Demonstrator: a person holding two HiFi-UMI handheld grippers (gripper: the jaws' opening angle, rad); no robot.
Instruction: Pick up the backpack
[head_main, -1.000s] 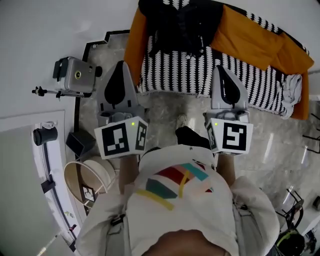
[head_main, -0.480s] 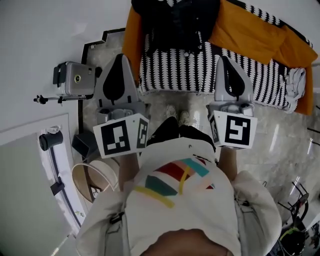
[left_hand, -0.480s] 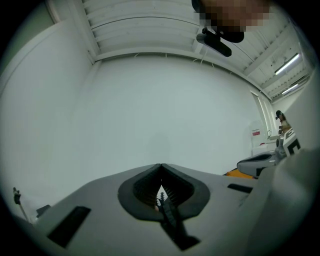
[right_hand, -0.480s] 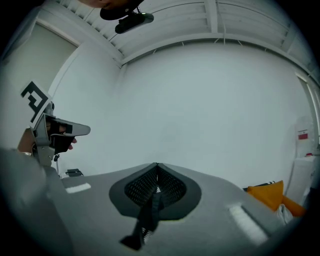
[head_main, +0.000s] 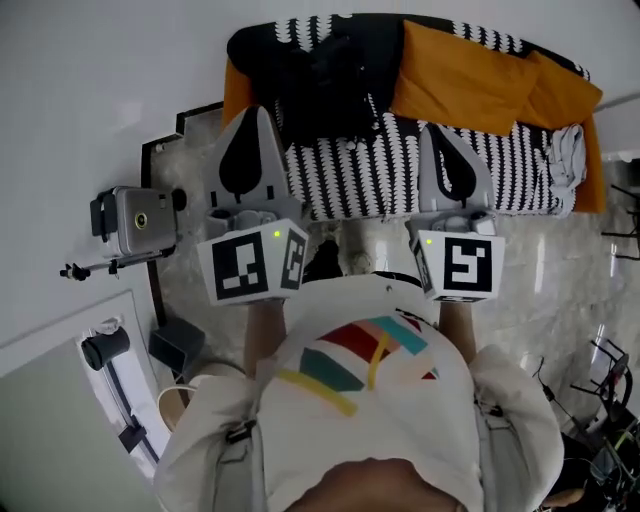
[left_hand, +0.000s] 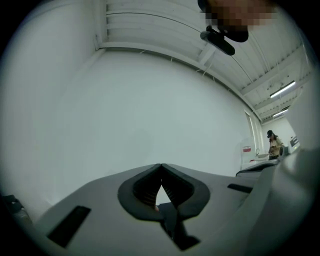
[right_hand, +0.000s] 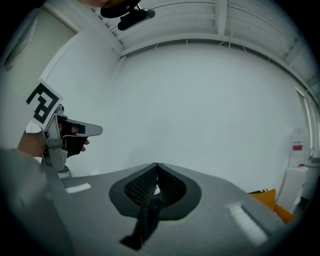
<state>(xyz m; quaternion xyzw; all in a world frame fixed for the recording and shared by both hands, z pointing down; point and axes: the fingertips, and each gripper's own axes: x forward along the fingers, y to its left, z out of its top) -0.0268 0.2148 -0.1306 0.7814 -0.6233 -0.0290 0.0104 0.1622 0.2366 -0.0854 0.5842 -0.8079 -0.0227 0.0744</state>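
Black backpack (head_main: 322, 72) sits on the patterned sofa (head_main: 350, 182), not grabbed yet.
Looks like the approach step: left gripper (head_main: 257, 118) and right gripper (head_main: 441, 135) both have jaws pressed together, empty. Next they'd need to spread and reach a strap.

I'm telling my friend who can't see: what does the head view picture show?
Seen from above, a person holds shut, empty left tongs and right tongs toward a black backpack lying on a black-and-white patterned sofa beside orange cushions.
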